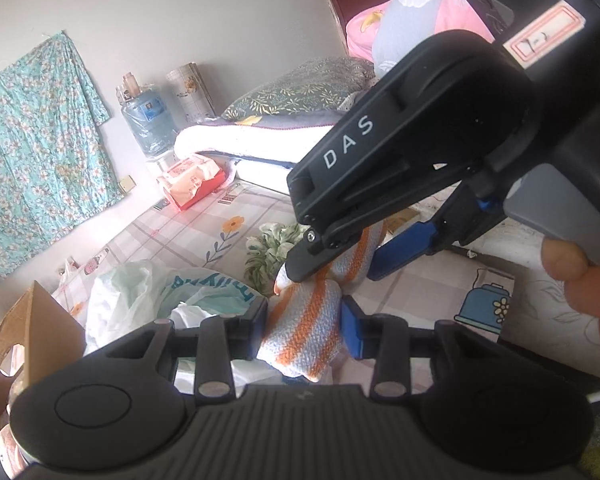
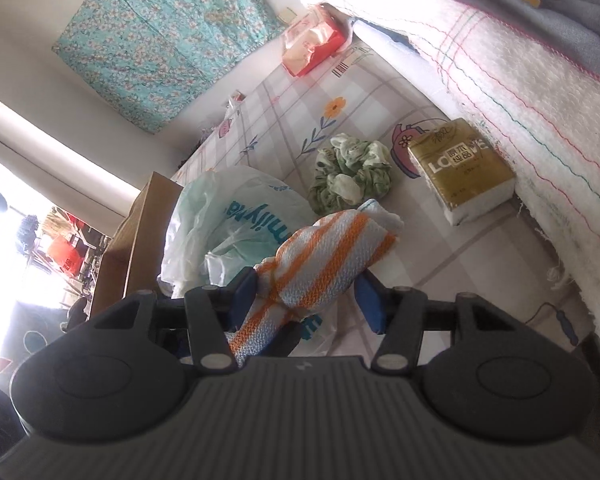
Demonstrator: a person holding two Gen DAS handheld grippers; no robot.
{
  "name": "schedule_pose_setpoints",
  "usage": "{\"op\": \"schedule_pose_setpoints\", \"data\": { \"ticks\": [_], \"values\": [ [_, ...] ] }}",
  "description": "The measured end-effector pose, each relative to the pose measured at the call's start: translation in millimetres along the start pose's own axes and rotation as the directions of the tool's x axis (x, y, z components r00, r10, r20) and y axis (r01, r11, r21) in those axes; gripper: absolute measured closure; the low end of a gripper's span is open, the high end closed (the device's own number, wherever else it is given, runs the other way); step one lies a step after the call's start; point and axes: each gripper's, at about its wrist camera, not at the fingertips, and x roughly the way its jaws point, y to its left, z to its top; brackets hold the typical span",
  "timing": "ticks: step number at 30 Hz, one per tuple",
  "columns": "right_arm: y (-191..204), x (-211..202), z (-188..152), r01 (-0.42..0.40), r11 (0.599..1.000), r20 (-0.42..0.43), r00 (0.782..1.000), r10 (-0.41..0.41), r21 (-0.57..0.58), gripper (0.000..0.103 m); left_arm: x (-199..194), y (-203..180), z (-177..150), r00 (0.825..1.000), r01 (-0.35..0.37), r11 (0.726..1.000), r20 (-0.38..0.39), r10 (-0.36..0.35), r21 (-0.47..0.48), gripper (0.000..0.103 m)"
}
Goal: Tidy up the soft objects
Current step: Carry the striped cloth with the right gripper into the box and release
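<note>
Left claw (image 1: 304,330) and right claw (image 2: 308,296) both clamped on orange-striped towel (image 2: 324,260), above checked surface (image 2: 440,248).

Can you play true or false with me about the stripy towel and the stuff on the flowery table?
1. Both grippers have the orange striped towel between their fingers. True: the left gripper and the right gripper each have it between their pads.
2. The green scrunchie is inside the plastic bag. False: it lies on the tablecloth beside the bag.
3. A gold tissue pack sits next to the folded white blanket. True.
4. The red packet is right beside the towel. False: it lies at the far end of the table.
5. A blue flowery cloth hangs on the wall. True.
</note>
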Motion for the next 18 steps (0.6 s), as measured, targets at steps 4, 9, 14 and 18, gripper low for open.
{"op": "schedule_pose_setpoints", "data": {
  "ticks": [4,9,14,18],
  "values": [
    [36,-22,-10,-0.037,0.995,0.028,0.999,0.04,-0.093,0.05,-37,15,-8,0.997,-0.047,0.999,0.056,0.049,-0.023,0.063],
    [91,-34,-22,-0.102,0.969,0.042,0.993,0.114,-0.227,0.05,-82,40,-21,0.982,-0.142,0.988,0.112,0.149,-0.067,0.063],
    [154,-22,-32,-0.193,0.913,-0.002,0.978,0.206,-0.358,0.05,-115,77,-39,0.954,-0.261,0.955,0.113,0.278,-0.143,0.063],
    [209,5,-44,-0.272,0.849,-0.089,0.961,0.261,-0.452,0.052,-133,102,-51,0.925,-0.354,0.908,0.063,0.376,-0.224,0.063]
  ]
}}
